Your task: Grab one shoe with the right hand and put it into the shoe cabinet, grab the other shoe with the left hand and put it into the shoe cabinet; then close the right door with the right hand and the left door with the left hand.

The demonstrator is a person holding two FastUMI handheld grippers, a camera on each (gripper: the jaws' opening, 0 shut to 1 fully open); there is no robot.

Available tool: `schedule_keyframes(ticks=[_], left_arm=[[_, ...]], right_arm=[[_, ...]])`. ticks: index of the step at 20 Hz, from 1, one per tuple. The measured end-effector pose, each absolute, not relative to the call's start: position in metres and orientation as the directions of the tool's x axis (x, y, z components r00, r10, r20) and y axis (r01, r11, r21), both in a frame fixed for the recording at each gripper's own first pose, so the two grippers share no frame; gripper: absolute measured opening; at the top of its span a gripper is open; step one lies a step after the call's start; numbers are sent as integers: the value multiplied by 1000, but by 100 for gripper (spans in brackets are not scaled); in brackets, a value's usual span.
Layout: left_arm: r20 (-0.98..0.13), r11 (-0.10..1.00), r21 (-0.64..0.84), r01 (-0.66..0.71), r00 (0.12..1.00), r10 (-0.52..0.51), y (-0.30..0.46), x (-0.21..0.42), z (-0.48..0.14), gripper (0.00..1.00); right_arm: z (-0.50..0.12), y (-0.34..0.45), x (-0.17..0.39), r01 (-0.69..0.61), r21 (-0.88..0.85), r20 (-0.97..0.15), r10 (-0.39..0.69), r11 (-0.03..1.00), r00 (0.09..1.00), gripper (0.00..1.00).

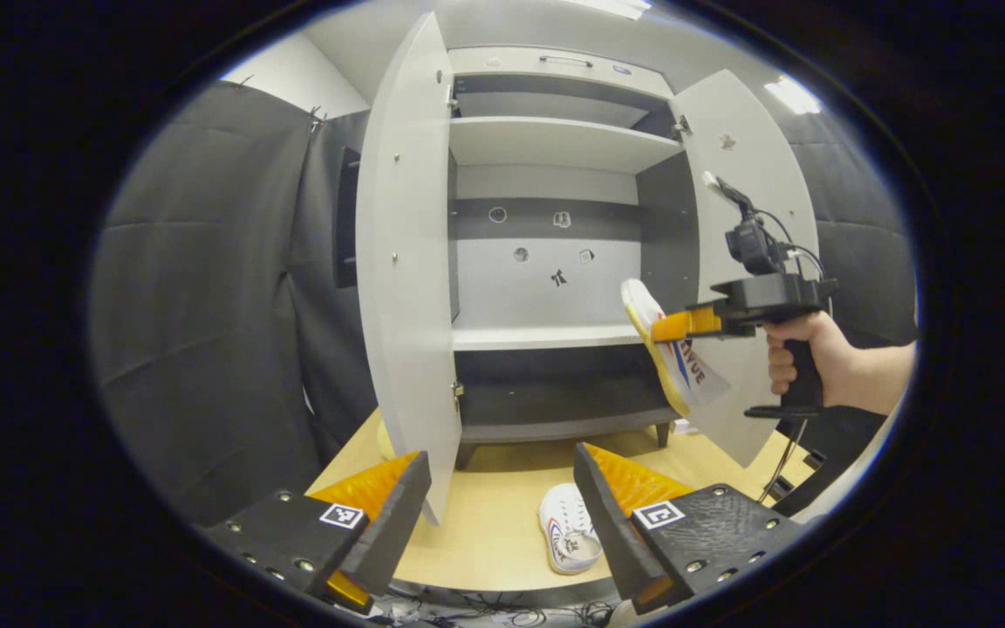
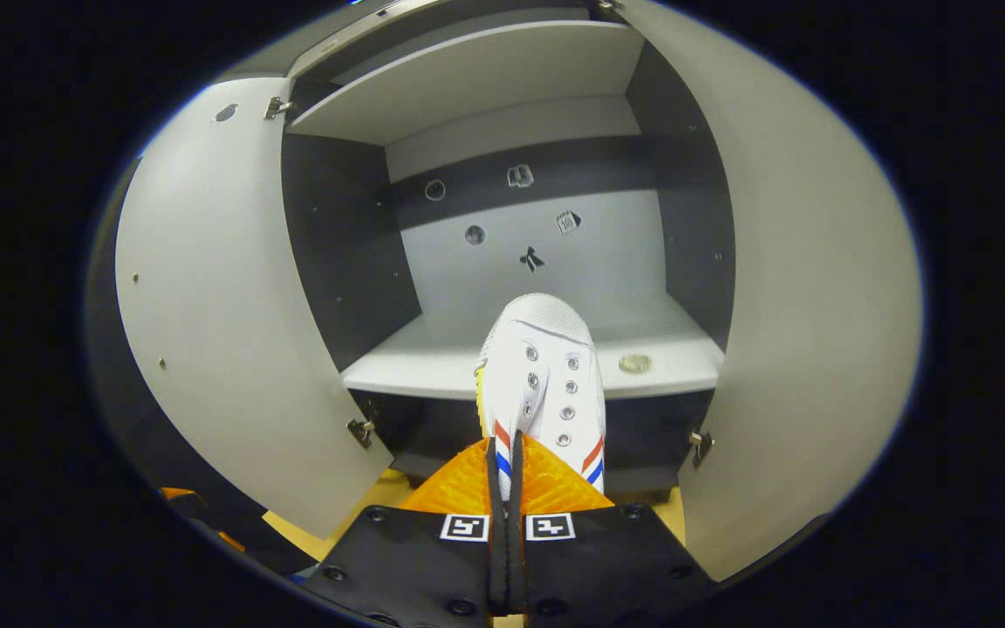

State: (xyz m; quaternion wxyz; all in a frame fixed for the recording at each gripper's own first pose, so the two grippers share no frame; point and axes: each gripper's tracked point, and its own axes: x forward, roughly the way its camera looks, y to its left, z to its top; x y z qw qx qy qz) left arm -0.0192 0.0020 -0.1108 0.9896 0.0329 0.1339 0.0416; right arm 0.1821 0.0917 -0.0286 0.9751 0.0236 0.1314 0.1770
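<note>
Your right tongs (image 2: 507, 475) were clamped on the heel edge of the white shoe (image 2: 546, 375), holding it in the air just in front of the shoe cabinet (image 1: 546, 144), toe aimed at the middle shelf (image 2: 433, 371). To do this well, you needed to carry the toe in over the shelf lip, level it, and let go only once the sole sat flat, clear of the small round disc (image 2: 634, 363). Your hand (image 1: 803, 358) held the grip upright near the right door (image 1: 742, 174). Your left tongs (image 1: 498, 488) waited spread wide and empty over the desk (image 1: 485, 532), near the other shoe (image 1: 568, 528).
</note>
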Motion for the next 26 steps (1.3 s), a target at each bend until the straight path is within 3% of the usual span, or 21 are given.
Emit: schedule_keyframes(ticks=[8,9,15,18,21,26], left_arm=[[-260,989,97,-114,956,136,13,-28,-109,93],[-262,987,99,-125,954,147,15,-29,-109,93],[-264,974,124,-190,940,217,31,-38,-106,93],[-252,961,141,-237,930,266,41,-44,-102,98],[-263,954,138,-266,919,294,45,-48,-104,93],[-265,945,150,-291,909,323,53,-50,-104,93]], right_arm=[[50,96,261,-277,55,-70,280,959,957,1],[55,96,269,-271,50,-55,274,961,960,5],[79,112,326,-261,-17,2,261,965,965,0],[78,117,350,-243,-34,2,244,969,970,1],[64,122,374,-216,-32,-27,215,976,976,2],[43,120,400,-196,-12,-83,194,981,977,1]])
